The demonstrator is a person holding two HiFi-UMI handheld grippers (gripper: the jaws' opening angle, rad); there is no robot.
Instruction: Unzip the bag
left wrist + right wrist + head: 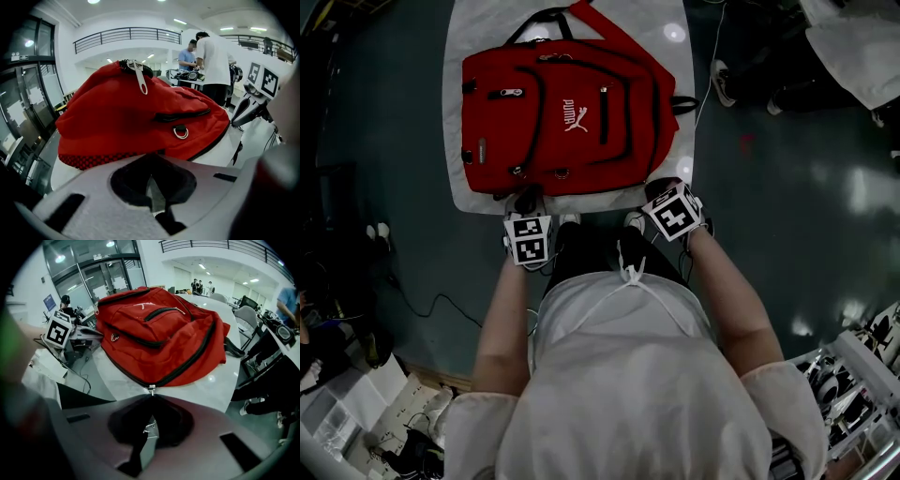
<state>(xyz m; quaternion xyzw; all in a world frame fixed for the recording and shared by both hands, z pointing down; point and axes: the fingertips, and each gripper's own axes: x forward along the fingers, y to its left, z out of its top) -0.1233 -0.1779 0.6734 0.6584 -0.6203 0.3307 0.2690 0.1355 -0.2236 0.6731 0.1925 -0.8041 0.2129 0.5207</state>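
Observation:
A red backpack (567,117) lies flat on a white table (473,37), its bottom edge toward me. My right gripper (661,190) is at the bag's near right corner. In the right gripper view its jaws (151,395) are shut on the pull of the main zip slider (151,389), where the black zip line reaches the bag's edge. My left gripper (525,199) is at the near left corner. Its jaws (151,157) are closed, tips against the bag's black mesh rim (108,160). Whether they pinch fabric I cannot tell. A silver pull tab (140,79) hangs on top of the bag.
The table is barely wider than the bag, with dark floor all round it. Two people (206,51) stand at a bench behind. An office chair (246,315) is to the right. Boxes and cables (384,412) lie lower left, a rack (862,394) lower right.

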